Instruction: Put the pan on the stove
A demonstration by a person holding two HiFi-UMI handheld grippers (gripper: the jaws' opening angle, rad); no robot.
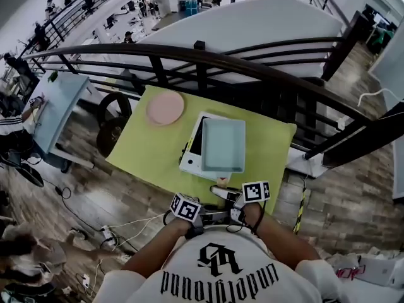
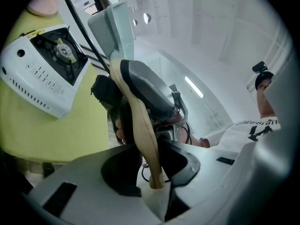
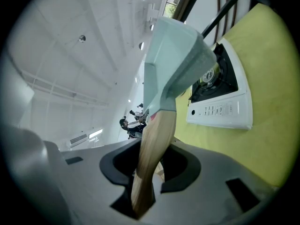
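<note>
The green bench (image 1: 154, 160) is roomy enough, so the likely trouble is at the white stove (image 1: 191, 158), which lies near its middle with the burner and its supports open in both gripper views. The pale blue square pan (image 1: 223, 145) is held over the stove's right part. It looks raised off the burner, though I cannot tell for certain whether any edge touches. If it comes down where it now hangs, it could land off-centre, catch only some of the supports and rock or tip toward the stove's right edge. A hard landing could also push the light stove across the bench. The pink plate (image 1: 165, 108) lies well apart at the far left and looks safe. The whole pan is carried by its slim wooden handle (image 3: 158, 132). The left hand-held gripper (image 2: 153, 165) is clamped narrowly on the handle's end, and the right hand-held gripper (image 3: 145, 182) grips it closer to the pan. The handle is rounded and smooth, so I judge it could twist between the pads and let the pan roll sideways. If the two grippers move out of step, they could lever the pan into a tilt before it is seated.
</note>
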